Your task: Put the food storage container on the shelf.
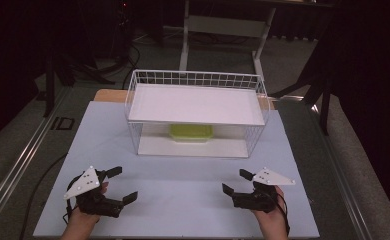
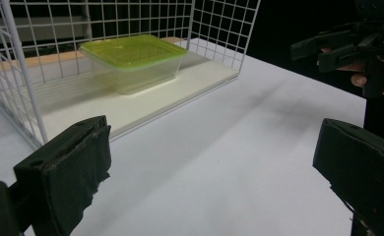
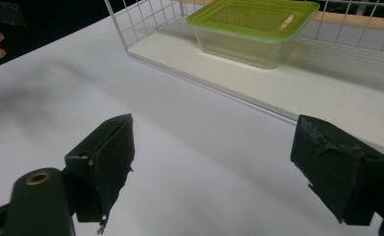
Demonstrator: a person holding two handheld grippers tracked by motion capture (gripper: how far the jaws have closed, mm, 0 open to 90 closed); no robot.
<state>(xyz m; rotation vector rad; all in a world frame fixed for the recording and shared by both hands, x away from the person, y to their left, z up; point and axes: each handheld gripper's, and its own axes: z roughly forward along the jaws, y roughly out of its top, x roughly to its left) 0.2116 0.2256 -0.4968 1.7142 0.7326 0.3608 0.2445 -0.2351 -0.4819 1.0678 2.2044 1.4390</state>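
At the far middle of the worktop I see a white wire rack with a flat white shelf on top. Under that shelf, on the rack's bottom board, sits a clear plastic container with a green lid, towards the back. My left hand-held gripper rests near the front left, jaws spread wide, grasping nothing. My right hand-held gripper mirrors it at front right, also released and well apart from the rack.
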